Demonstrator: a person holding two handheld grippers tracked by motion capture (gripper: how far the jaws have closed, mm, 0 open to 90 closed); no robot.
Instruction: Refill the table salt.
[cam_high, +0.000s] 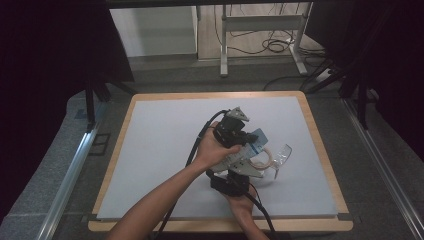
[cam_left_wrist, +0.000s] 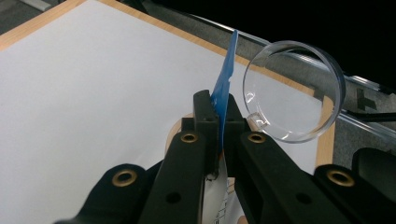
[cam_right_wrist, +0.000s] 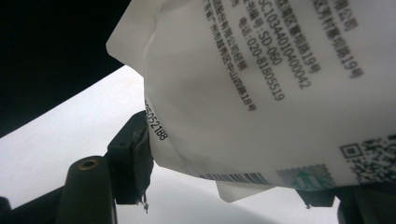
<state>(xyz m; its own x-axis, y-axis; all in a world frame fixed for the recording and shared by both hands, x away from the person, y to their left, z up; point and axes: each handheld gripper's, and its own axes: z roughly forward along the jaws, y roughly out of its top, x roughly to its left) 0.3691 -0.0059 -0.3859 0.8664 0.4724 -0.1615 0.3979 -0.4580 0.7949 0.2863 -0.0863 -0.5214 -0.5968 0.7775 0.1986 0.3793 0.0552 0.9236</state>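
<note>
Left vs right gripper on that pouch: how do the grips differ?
The left gripper is shut on the pouch's thin blue top edge, jaws almost meeting; the right gripper holds the white printed lower body, jaws set wider. In the high view the left sits above, the right below. Both hold the same pouch off the table.

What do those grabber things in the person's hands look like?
Each hand-held gripper is black. The left one has two chunky black jaws with brass-coloured rivet rings, a grey three-cornered plate on top, and a black cable trailing back along the bare forearm. The right one has the same black jaws with a brass ring, and its own black cable. No sleeves show.
</note>
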